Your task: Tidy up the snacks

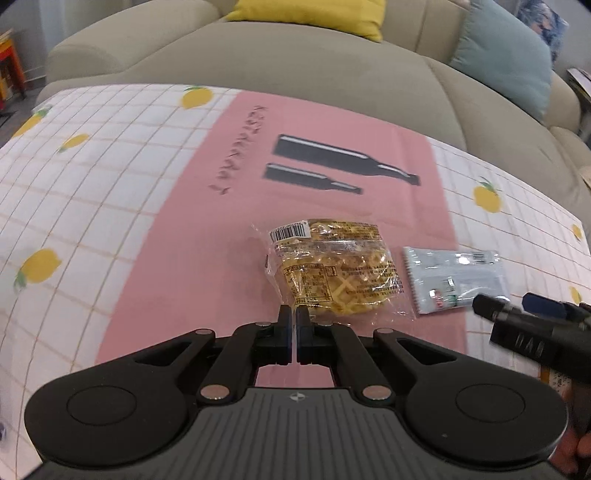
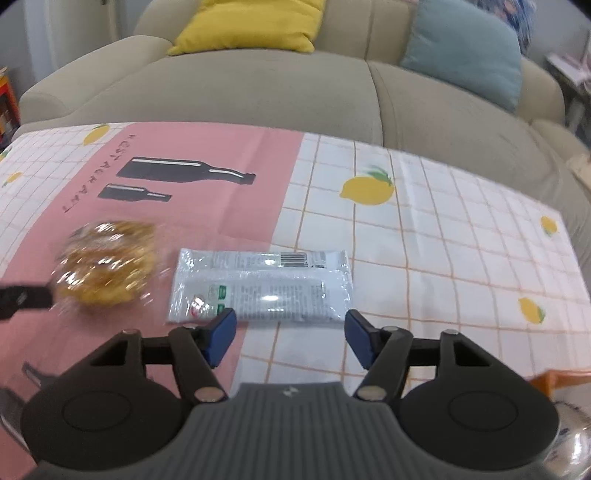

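A clear packet of golden waffle biscuits lies on the pink panel of the tablecloth. My left gripper is shut on the near edge of its wrapper. In the right wrist view the same waffle packet is blurred, with the left gripper's fingers at its left edge. To its right lies a flat white-grey snack bar packet. My right gripper stands open just at this packet's near edge, blue pads on either side and not touching it. The left wrist view shows the snack bar packet and the right gripper above its near right corner.
The checked lemon-print tablecloth covers the table. A beige sofa runs along the far edge, with a yellow cushion and a blue cushion. An orange object shows at the near right edge.
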`<control>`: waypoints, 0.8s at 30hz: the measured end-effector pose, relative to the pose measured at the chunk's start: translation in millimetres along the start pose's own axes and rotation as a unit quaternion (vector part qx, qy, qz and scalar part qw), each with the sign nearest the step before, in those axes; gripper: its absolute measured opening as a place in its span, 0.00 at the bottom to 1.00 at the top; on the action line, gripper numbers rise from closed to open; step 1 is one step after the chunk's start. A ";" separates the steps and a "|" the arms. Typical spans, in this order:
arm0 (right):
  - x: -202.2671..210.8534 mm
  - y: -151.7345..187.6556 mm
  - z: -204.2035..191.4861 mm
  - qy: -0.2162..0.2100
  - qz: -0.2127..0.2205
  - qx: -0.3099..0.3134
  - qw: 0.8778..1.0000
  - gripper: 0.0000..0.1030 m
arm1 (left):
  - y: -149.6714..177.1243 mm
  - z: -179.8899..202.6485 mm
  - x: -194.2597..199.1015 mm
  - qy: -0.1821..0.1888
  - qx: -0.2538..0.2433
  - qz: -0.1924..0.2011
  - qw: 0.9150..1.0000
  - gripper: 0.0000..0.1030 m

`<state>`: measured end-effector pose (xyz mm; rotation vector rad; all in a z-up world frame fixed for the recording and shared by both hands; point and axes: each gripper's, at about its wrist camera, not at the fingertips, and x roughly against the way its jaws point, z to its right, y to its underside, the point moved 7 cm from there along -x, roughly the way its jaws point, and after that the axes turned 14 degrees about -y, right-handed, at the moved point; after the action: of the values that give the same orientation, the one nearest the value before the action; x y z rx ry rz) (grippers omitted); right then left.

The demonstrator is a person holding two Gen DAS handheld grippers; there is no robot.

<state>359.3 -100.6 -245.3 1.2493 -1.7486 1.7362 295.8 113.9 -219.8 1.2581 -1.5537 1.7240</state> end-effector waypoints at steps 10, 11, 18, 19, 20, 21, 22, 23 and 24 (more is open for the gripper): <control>-23.8 -20.1 -21.9 -0.006 0.008 -0.060 0.998 0.83 | 0.5 -3.3 -4.1 0.002 0.012 -0.006 1.000 0.01; -27.7 -22.5 -26.3 0.001 0.008 -0.053 0.999 0.83 | 0.8 -2.6 -4.2 0.002 0.013 -0.007 1.000 0.01; -44.7 -7.9 -50.3 0.016 -0.024 0.017 0.999 0.73 | 3.0 -0.5 -3.9 0.009 0.008 -0.010 1.000 0.01; -42.9 -3.8 -53.0 0.023 -0.016 0.036 0.999 0.67 | 3.9 0.2 -3.2 0.010 0.007 -0.010 1.000 0.01; -40.2 -0.6 -53.9 0.015 -0.007 0.041 0.999 0.62 | 4.6 0.6 -2.6 0.011 0.005 -0.010 1.000 0.01; -38.0 2.1 -54.3 0.013 -0.002 0.049 0.999 0.59 | 5.0 0.8 -2.3 0.012 0.005 -0.010 1.000 0.01; -36.0 4.2 -55.8 0.008 -0.001 0.062 0.998 0.52 | 5.7 1.3 -1.6 0.012 0.005 -0.011 1.000 0.01; -34.5 5.3 -57.4 0.004 -0.001 0.071 0.997 0.42 | 6.6 1.9 -0.9 0.013 0.005 -0.011 1.000 0.01; -32.2 7.2 -59.2 0.002 -0.002 0.084 0.996 0.36 | 7.4 2.6 0.2 0.014 0.004 -0.011 1.000 0.00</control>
<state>352.3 -36.0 -264.9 1.3141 -1.6240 1.9153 290.3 109.7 -223.5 1.2456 -1.5125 1.7282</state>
